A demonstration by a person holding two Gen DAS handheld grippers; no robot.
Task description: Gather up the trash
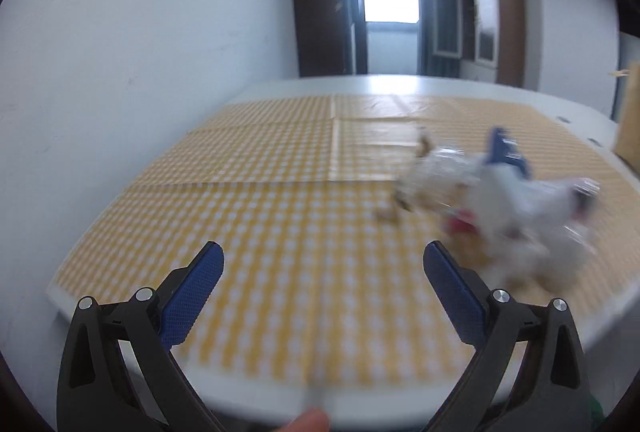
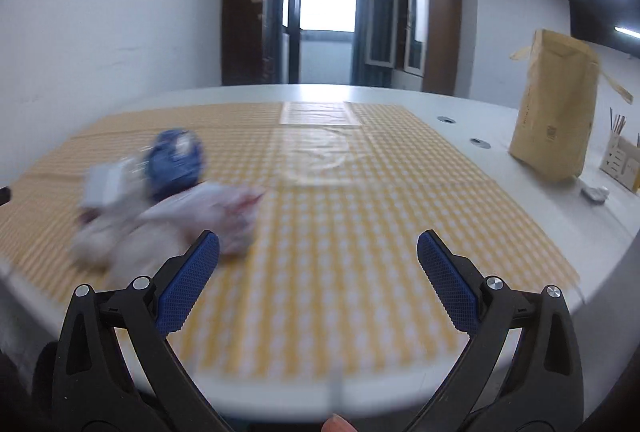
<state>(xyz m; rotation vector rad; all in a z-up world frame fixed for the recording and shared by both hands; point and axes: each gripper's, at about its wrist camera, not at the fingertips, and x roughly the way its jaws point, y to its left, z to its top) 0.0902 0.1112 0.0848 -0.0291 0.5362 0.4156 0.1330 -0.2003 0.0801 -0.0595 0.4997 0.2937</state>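
A blurred heap of trash (image 1: 500, 200), white crumpled plastic and paper with blue and red bits, lies on the yellow checked tablecloth (image 1: 280, 200). In the left wrist view it is ahead and to the right of my left gripper (image 1: 324, 264), which is open and empty. In the right wrist view the same heap (image 2: 168, 200) is ahead and to the left, close to the left finger of my right gripper (image 2: 318, 252), which is open and empty. A brown paper bag (image 2: 556, 108) stands upright at the far right of the table.
The white table (image 2: 480, 120) has a rounded front edge. A small box holding sticks (image 2: 620, 156) and a small white object (image 2: 596, 192) sit by the bag. A white wall runs along the left. Small brown scraps (image 1: 390, 214) lie near the heap.
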